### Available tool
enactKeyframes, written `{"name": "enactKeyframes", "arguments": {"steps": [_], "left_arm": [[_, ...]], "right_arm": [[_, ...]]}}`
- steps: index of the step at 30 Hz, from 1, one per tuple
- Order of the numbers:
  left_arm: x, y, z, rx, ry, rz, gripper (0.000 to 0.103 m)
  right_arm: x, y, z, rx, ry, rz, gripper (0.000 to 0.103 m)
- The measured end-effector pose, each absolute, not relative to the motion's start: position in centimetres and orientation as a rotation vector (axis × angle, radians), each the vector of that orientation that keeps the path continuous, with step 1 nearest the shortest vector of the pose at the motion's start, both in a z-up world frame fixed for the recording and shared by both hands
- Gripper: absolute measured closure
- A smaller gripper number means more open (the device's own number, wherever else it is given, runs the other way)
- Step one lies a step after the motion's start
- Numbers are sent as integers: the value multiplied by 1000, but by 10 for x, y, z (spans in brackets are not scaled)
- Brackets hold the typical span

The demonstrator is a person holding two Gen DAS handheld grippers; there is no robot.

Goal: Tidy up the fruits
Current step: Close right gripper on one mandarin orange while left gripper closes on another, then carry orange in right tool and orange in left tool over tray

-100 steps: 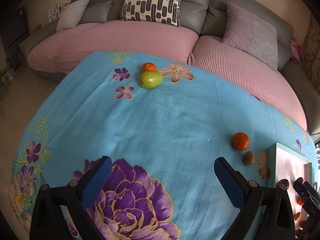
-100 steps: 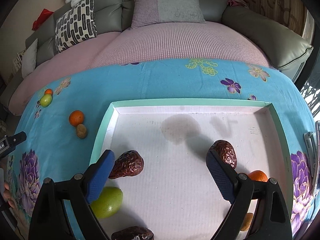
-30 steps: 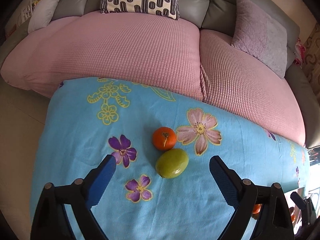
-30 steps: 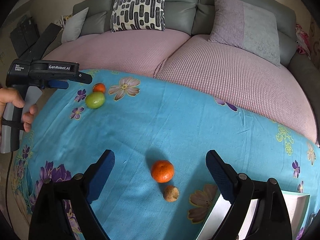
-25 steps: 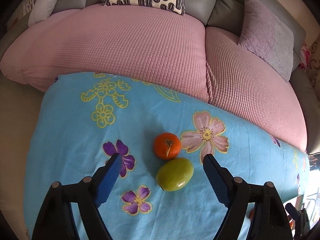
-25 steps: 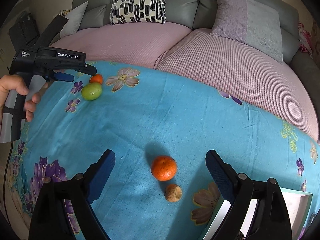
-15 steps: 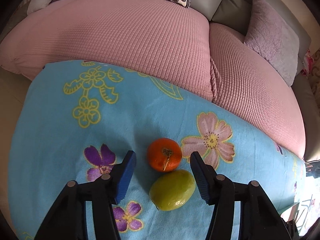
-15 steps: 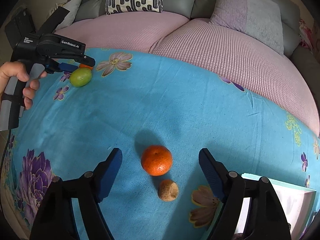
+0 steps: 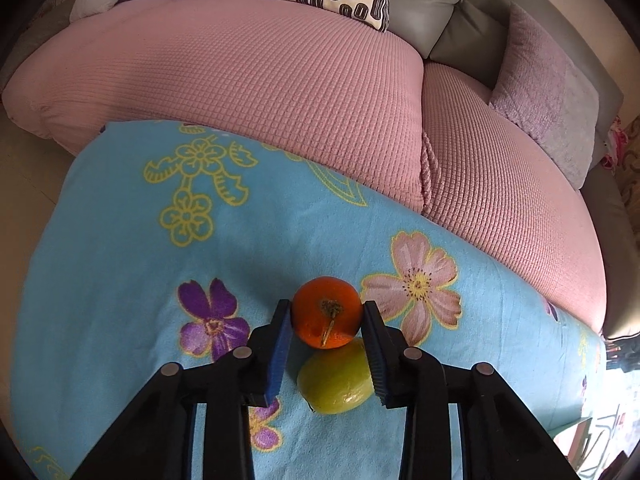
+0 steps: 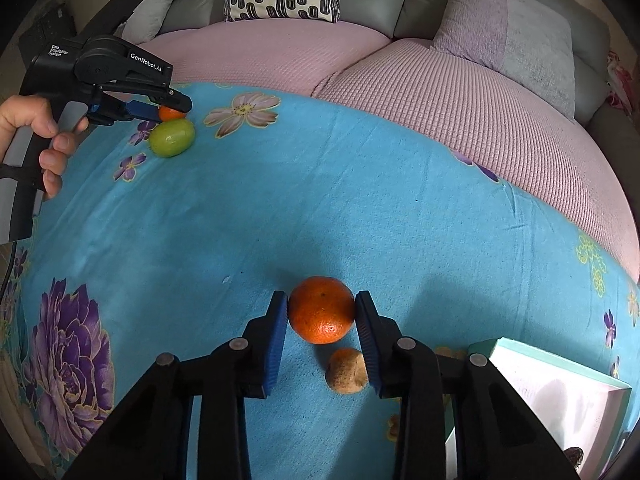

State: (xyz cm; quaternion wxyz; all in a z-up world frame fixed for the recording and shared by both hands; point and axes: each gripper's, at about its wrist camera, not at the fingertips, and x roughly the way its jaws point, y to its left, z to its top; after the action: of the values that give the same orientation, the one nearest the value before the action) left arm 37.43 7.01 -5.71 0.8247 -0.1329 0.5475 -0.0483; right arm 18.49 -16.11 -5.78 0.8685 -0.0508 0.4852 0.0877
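**Both claws clamped on oranges**

Near the tray (image 10: 560,364), the right claw (image 10: 321,314) is clamped on an orange (image 10: 322,309) resting on the blue floral worktop (image 10: 320,208), a small brown fruit (image 10: 346,370) just beside. Farther off, the left claw (image 9: 325,318) grips another orange (image 9: 326,312), touching a green fruit (image 9: 336,378). Likely next: lift both cleanly, carry to the tray.
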Motion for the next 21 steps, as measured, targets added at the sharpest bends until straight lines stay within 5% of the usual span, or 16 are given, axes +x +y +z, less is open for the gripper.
{"name": "enactKeyframes", "arguments": {"steps": [21], "left_arm": [[198, 30, 0, -368, 958, -199, 66]], "right_arm": [[73, -215, -3, 66, 886, 56, 67]]}}
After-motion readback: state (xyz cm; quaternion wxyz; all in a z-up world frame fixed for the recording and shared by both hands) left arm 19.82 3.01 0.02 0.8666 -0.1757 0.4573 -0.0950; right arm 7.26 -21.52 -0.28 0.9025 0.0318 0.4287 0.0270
